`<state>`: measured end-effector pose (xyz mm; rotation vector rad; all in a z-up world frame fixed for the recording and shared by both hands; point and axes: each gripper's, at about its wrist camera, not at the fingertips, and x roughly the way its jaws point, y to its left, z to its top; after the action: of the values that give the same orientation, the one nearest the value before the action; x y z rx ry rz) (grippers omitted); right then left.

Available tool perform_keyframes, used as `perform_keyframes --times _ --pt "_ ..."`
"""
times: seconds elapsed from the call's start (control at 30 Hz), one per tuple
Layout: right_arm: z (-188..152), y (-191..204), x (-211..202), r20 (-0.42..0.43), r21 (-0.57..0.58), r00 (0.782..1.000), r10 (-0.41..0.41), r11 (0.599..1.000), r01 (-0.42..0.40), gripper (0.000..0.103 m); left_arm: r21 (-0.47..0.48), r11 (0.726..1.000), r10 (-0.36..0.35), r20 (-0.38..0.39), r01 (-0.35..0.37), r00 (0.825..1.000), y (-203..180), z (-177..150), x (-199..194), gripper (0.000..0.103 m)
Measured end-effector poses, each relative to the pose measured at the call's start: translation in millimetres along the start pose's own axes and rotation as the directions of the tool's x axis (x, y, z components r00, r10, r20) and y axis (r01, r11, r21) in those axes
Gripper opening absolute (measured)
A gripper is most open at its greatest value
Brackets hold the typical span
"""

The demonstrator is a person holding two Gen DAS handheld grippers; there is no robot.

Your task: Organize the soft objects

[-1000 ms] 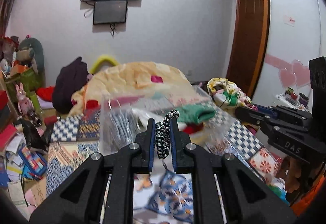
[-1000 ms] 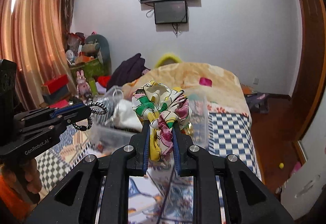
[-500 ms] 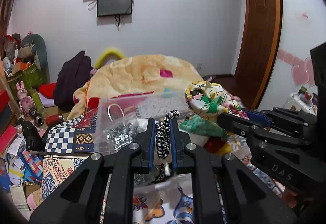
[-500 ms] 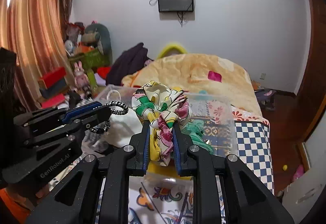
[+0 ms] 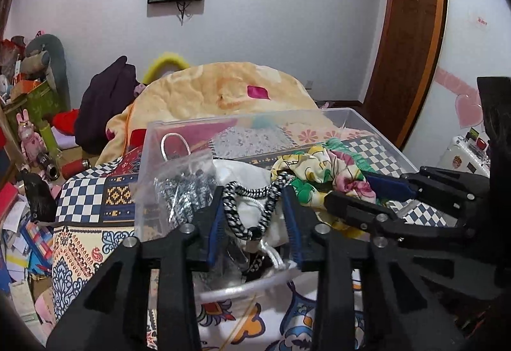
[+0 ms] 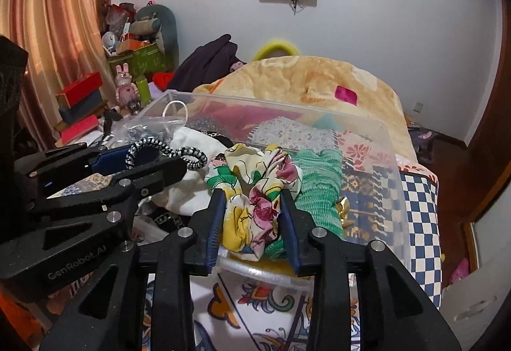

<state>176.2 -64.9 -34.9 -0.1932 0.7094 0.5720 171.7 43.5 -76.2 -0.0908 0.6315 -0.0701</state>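
Note:
My left gripper (image 5: 254, 210) is open over the clear plastic bin (image 5: 377, 130); a black-and-white braided hair tie (image 5: 246, 207) sits loosely between its jaws. My right gripper (image 6: 252, 220) is open too, with a floral scrunchie (image 6: 255, 191) resting between its jaws inside the bin (image 6: 392, 159). The right gripper also shows at the right of the left wrist view (image 5: 357, 191), beside the scrunchie (image 5: 322, 172). The left gripper (image 6: 153, 159) and hair tie (image 6: 166, 153) show at the left of the right wrist view.
In the bin lie a green knit piece (image 6: 319, 181), a white cloth (image 6: 191, 159) and a clear bag of dark items (image 5: 182, 185). The bin stands on a patterned bedspread (image 5: 86, 204). A beige blanket heap (image 5: 230, 92) lies behind. Clutter and toys (image 5: 32, 133) fill the left.
Both grippers have moved forward and down into the bin and opened. The hair tie and the scrunchie are no longer pinched; they lie loosely between the spread jaws.

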Motion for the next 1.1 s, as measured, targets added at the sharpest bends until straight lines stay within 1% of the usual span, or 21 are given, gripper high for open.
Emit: perform_keyframes --times 0.07,0.13,0.2,0.27,0.43,0.47,0.5,0.57,0.63,0.73,0.83,0.9,0.97,1.03,1.1 --pt "0.6 -1.4 -8.1 0.013 0.003 1.0 0.005 1.0 -0.005 0.038 -0.001 1.0 -0.004 0.004 0.004 1.0 0.1 -0.4 -6.0 0.043" --pt "1.8 -2.6 -16.1 0.032 0.004 0.999 0.008 1.0 -0.008 0.041 0.005 1.0 -0.006 0.018 0.006 1.0 -0.4 -0.4 -14.6 0.047" --pt "3.0 -3.8 -26.7 0.058 0.004 0.998 0.015 1.0 -0.015 0.043 0.013 1.0 -0.006 0.046 0.005 0.999 -1.8 0.4 -27.2 0.053" --pt "4.3 -4.3 -41.9 0.093 0.004 0.995 0.02 1.0 -0.02 0.044 0.021 1.0 -0.004 0.081 0.003 0.997 -3.6 1.9 -42.2 0.058" --pt "10.4 -2.1 -71.5 0.172 0.0 0.985 0.012 1.0 -0.012 0.046 0.03 1.0 -0.01 0.146 0.006 0.989 -6.7 10.2 -75.5 0.06" --pt "11.0 -1.7 -76.8 0.187 0.002 0.982 0.013 1.0 -0.013 0.048 0.027 1.0 -0.013 0.162 0.009 0.987 -7.1 12.0 -83.7 0.061" --pt "11.2 -2.0 -83.1 0.204 0.003 0.979 0.014 1.0 -0.015 0.049 0.026 1.0 -0.015 0.176 0.011 0.984 -6.9 13.3 -90.6 0.061" --pt "11.5 -2.3 -100.9 0.254 0.009 0.967 0.012 1.0 -0.015 0.055 0.025 1.0 -0.014 0.221 0.008 0.975 -8.0 16.1 -108.6 0.062" --pt "11.8 -3.4 -112.1 0.288 0.015 0.958 0.013 1.0 -0.018 0.057 0.025 1.0 -0.014 0.253 0.008 0.967 -10.6 17.1 -122.3 0.063" --pt "10.0 -4.5 -132.0 0.341 0.032 0.94 0.014 0.999 -0.026 0.058 0.029 0.999 -0.023 0.309 0.015 0.951 -16.7 16.2 -146.4 0.068" --pt "7.3 -5.4 -150.7 0.391 0.047 0.92 0.011 0.998 -0.032 0.065 0.036 0.999 -0.023 0.353 0.011 0.935 -21.9 13.1 -165.7 0.076" --pt "3.8 -3.7 -161.4 0.419 0.051 0.908 0.009 0.998 -0.033 0.07 0.035 0.999 -0.023 0.371 0.011 0.929 -23.6 10.8 -173.8 0.084" --pt "-0.7 -1.2 -168.7 0.441 0.049 0.898 0.005 0.998 -0.029 0.077 0.03 0.999 -0.025 0.381 0.015 0.924 -26.6 8.2 -180.8 0.09" --pt "-3.3 1.7 -173.3 0.455 0.041 0.89 0.004 0.999 -0.025 0.079 0.023 1.0 -0.02 0.389 0.012 0.921 -27.5 6.2 -185.1 0.093" --pt "-7.1 5.0 -176.7 0.466 0.036 0.885 0.005 0.999 -0.025 0.085 0.022 1.0 -0.008 0.397 -0.001 0.918 -29.5 3.5 -188.7 0.097"
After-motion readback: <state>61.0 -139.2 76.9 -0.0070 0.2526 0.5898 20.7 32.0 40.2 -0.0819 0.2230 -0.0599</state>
